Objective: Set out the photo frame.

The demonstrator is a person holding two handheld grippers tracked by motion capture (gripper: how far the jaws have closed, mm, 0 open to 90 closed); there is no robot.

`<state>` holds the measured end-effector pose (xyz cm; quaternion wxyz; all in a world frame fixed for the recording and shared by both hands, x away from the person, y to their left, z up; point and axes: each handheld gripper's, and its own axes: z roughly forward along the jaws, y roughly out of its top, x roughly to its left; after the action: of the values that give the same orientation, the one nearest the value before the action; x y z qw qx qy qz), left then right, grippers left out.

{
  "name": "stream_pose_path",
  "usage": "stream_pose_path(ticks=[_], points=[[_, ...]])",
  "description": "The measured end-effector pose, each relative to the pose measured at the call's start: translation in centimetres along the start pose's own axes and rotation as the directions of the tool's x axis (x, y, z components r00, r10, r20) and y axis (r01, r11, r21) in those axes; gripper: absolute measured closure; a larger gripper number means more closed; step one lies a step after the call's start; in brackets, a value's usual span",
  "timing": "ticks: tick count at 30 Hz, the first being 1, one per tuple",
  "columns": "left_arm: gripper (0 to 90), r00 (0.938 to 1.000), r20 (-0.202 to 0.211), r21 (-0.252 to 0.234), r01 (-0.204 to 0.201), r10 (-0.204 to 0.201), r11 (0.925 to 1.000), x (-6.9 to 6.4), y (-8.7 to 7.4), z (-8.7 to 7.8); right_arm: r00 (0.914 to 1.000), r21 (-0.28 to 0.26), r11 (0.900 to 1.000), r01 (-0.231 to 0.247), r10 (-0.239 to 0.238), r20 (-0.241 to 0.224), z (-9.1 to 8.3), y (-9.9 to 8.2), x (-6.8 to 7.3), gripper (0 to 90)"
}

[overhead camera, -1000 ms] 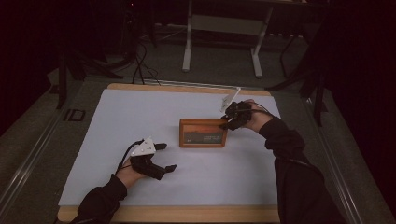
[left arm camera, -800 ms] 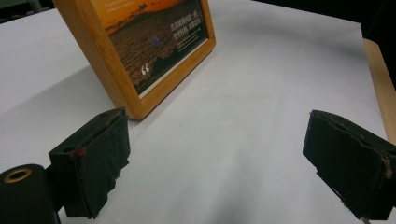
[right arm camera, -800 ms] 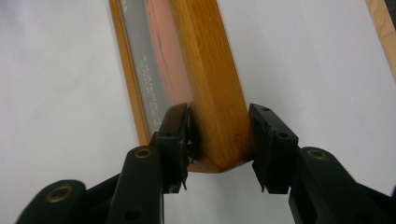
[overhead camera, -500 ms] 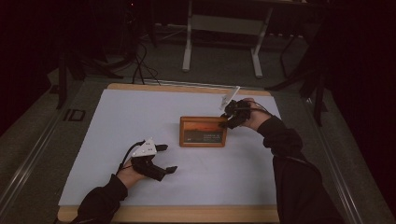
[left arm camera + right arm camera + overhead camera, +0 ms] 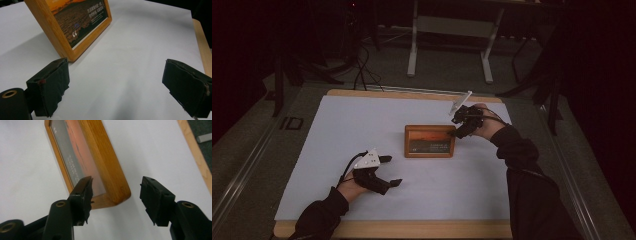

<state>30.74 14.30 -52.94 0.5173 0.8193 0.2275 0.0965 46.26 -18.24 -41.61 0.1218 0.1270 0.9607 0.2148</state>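
Tabletop (image 5: 362, 130) came first to the eye: a pale sheet spread over a wooden board whose edge showed along the near and far sides. A person's dark sleeves reached in from the near side, one gripper in each hand.

Near the middle, a little to the right, a picture frame (image 5: 430, 141) in light wood stood on the sheet, holding a print of an orange sunset above a dark band with small white lettering.

The right gripper (image 5: 458, 131) hung at the frame's right end. Its jaws had just been opening and stood apart on either side of that end of the frame (image 5: 110, 180), one over the glass by the corner, the other out past the wooden edge; neither pad pressed on the wood.

The left gripper (image 5: 388, 171) rested well apart from the frame, nearer the person, a grey three-cornered plate on top. Its jaws were spread wide with nothing but bare sheet between them, and the frame (image 5: 67, 27) stood beyond its fingertips (image 5: 51, 82).
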Motion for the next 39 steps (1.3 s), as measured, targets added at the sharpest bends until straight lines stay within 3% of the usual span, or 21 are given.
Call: stream_pose_path(ticks=[9, 12, 15, 18, 21, 26, 28, 31, 34, 35, 37, 39], points=[[7.8, 1.0000, -0.008, -0.005, -0.004, 0.004, 1.0000, 0.0, 0.1, -0.2, 0.9989, -0.099, 0.9944, -0.037, 0.040, 0.026, -1.9, -0.9, 1.1, 33.4], [7.8, 0.9999, -0.010, -0.006, -0.003, 0.003, 1.0000, -0.1, 0.2, -0.3, 0.9965, -0.147, 0.9871, -0.065, 0.072, 0.043, -2.3, -1.6, 2.0, 29.7], [7.8, 1.0000, -0.008, -0.006, -0.005, 0.005, 1.0000, -0.1, 0.1, -0.3, 0.9947, -0.162, 0.9838, -0.077, 0.087, 0.055, -2.4, -2.2, 2.6, 26.3], [7.8, 1.0000, -0.006, -0.005, -0.005, 0.005, 1.0000, -0.2, 0.1, -0.3, 0.9905, -0.207, 0.9713, -0.117, 0.129, 0.047, -2.7, -2.9, 3.4, 22.1], [7.8, 1.0000, -0.006, -0.001, -0.003, 0.003, 1.0000, -0.2, 0.1, -0.2, 0.9905, -0.254, 0.9599, -0.119, 0.133, 0.036, -2.8, -3.8, 4.3, 14.5], [7.8, 1.0000, -0.003, -0.004, -0.003, 0.003, 1.0000, -0.3, 0.1, -0.2, 0.9882, -0.311, 0.9396, -0.143, 0.153, 0.008, -2.4, -5.1, 5.9, 11.3], [7.8, 1.0000, -0.002, -0.004, -0.008, 0.008, 1.0000, -0.3, 0.2, -0.2, 0.9864, -0.330, 0.9319, -0.151, 0.164, 0.010, -2.3, -5.7, 6.5, 10.9], [7.8, 1.0000, 0.001, -0.006, -0.009, 0.009, 0.9999, -0.4, 0.2, -0.3, 0.9802, -0.367, 0.9115, -0.186, 0.198, -0.005, -2.0, -6.4, 7.3, 11.0], [7.8, 0.9999, 0.002, -0.009, -0.010, 0.011, 0.9999, -0.5, 0.2, -0.3, 0.9786, -0.398, 0.8981, -0.188, 0.206, 0.002, -1.7, -7.1, 8.2, 11.5], [7.8, 0.9999, 0.002, -0.009, -0.010, 0.011, 0.9999, -0.5, 0.2, -0.3, 0.9786, -0.398, 0.8981, -0.188, 0.206, 0.002, -1.7, -7.1, 8.2, 11.5], [7.8, 0.9999, 0.003, -0.010, -0.012, 0.012, 0.9999, -0.5, 0.3, -0.3, 0.9764, -0.421, 0.8852, -0.198, 0.216, -0.004, -1.3, -7.8, 9.2, 12.9], [7.8, 0.9999, 0.003, -0.009, -0.013, 0.013, 0.9999, -0.5, 0.3, -0.4, 0.9757, -0.432, 0.8787, -0.203, 0.219, -0.014, -1.1, -8.2, 9.8, 12.9]])
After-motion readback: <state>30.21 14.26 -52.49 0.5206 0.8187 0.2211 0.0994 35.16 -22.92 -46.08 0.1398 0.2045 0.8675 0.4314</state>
